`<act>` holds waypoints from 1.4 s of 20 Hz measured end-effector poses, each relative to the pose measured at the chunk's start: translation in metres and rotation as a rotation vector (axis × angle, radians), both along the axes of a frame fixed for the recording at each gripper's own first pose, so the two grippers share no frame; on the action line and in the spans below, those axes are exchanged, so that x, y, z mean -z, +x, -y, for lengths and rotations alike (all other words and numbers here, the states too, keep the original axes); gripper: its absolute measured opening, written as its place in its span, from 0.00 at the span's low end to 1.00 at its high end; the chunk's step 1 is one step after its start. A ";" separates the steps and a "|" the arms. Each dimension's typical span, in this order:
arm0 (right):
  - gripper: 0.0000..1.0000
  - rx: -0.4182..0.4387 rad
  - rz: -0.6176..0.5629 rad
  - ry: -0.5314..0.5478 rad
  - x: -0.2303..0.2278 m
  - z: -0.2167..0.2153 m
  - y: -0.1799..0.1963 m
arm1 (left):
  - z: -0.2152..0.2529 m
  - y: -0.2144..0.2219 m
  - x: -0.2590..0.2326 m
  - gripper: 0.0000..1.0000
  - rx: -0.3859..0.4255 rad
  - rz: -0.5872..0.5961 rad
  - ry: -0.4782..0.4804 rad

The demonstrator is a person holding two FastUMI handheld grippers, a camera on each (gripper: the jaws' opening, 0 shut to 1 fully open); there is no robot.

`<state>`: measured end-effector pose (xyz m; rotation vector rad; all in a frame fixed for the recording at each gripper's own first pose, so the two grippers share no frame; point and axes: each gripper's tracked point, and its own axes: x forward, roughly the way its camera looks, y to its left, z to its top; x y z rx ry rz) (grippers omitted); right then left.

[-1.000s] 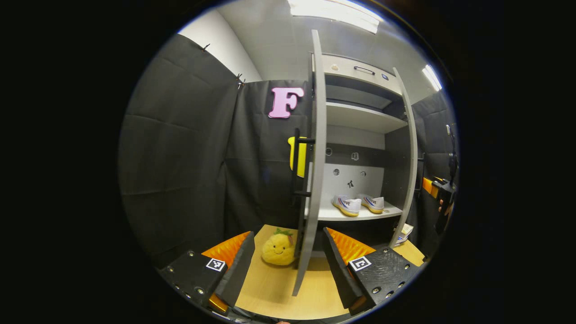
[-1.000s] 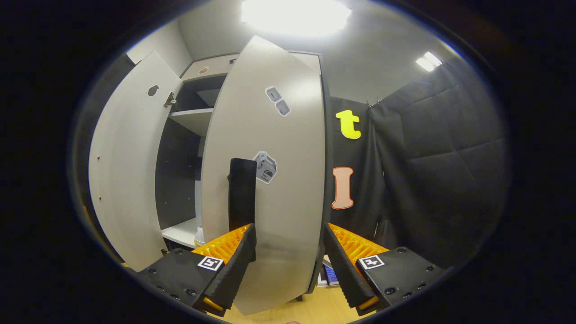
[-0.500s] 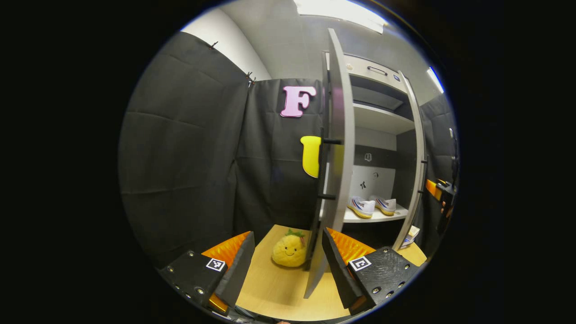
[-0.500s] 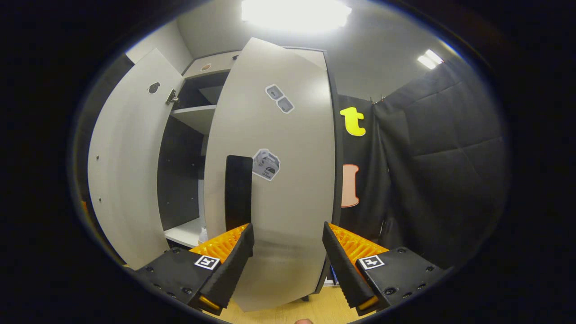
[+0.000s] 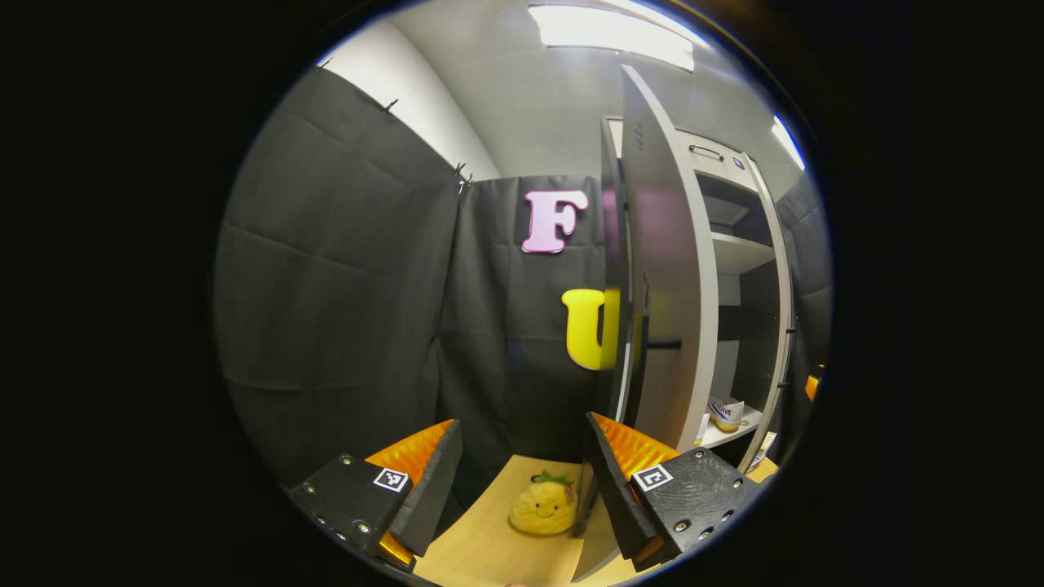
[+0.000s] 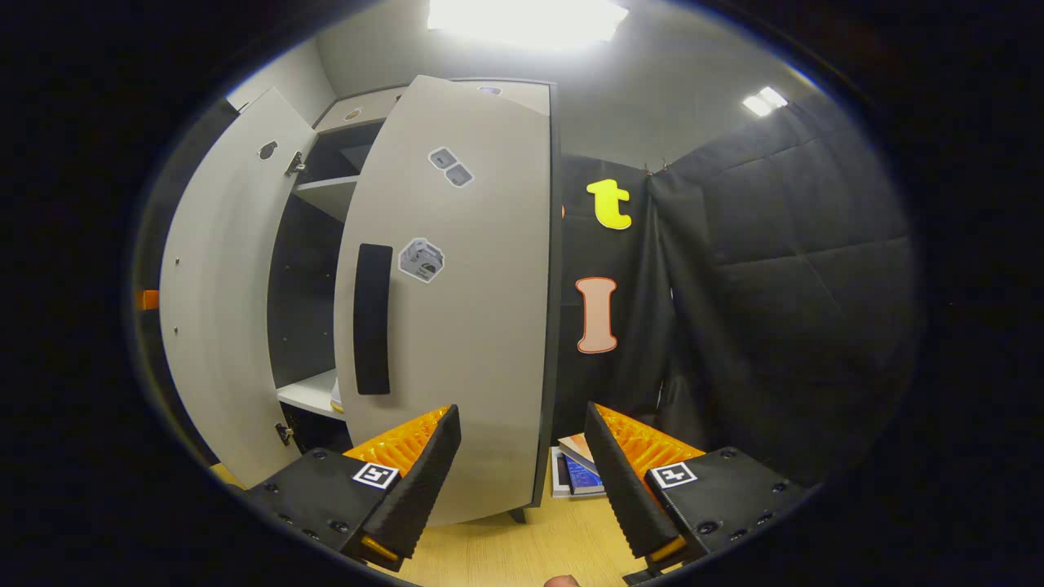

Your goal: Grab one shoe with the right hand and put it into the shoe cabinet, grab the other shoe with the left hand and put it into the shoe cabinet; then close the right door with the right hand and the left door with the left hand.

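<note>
Your left gripper (image 5: 522, 481) hangs with its fingers spread apart and nothing between them. In the left gripper view, its right finger (image 5: 613, 481) sits just in front of the bottom of the left door (image 5: 665, 310), though you cannot tell from this angle whether it actually touches the panel. That door stands partly swung, showing you its outer face and its dark bar handle (image 5: 648, 346). Past its edge you see into the shoe cabinet (image 5: 754, 244), where one shoe (image 5: 726, 412) rests on the lower white shelf (image 5: 718, 432); the second shoe is probably hidden behind the door. A yellow plush toy (image 5: 545, 507) with a smiling face sits on the wooden floor (image 5: 481, 546) near the foot of the door, between your two fingers as the camera sees it.

Your right gripper (image 6: 522, 481) is likewise spread wide and holds nothing. In the right gripper view, the right door (image 6: 457, 310) fills the space ahead of it, nearly shut, with its dark vertical handle (image 6: 373, 318) above your left finger (image 6: 420, 477) and a few stickers on its face. The gripper stands apart from that door. To the left, the inner side of the left door (image 6: 220, 302) is open, with a dark gap of cabinet between the two doors. A few flat books (image 6: 575, 471) lie on the floor by the cabinet's right foot.
</note>
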<state>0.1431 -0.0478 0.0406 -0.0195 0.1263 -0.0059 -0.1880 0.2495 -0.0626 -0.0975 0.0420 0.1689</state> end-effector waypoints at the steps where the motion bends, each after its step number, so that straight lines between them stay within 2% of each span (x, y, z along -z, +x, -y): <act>1: 0.96 0.006 -0.005 0.002 0.002 0.005 -0.003 | 0.003 0.001 0.000 0.80 0.000 -0.001 0.015; 3: 0.96 0.020 -0.010 0.004 0.006 0.014 -0.009 | 0.006 0.000 -0.003 0.79 -0.003 0.012 0.051; 4: 0.94 0.025 -0.014 0.007 0.008 0.018 -0.010 | 0.009 -0.001 -0.002 0.79 0.002 0.008 0.036; 7: 0.96 0.028 -0.028 0.011 0.015 0.023 -0.017 | 0.022 0.000 0.000 0.79 0.036 0.006 -0.024; 9: 0.96 0.028 -0.034 0.000 0.017 0.026 -0.019 | 0.037 -0.002 -0.002 0.79 0.063 0.011 -0.031; 18: 0.96 0.042 -0.051 -0.016 0.021 0.038 -0.024 | 0.136 0.010 -0.014 0.78 0.228 0.058 -0.015; 22: 0.96 0.062 -0.055 -0.020 0.020 0.051 -0.029 | 0.174 0.035 -0.008 0.79 0.269 0.051 -0.030; 25: 0.96 0.080 -0.068 -0.026 0.025 0.061 -0.034 | 0.210 0.053 -0.010 0.78 0.327 0.049 -0.038; 28: 0.96 0.083 -0.080 -0.026 0.029 0.065 -0.038 | 0.234 0.057 -0.011 0.79 0.326 0.062 0.009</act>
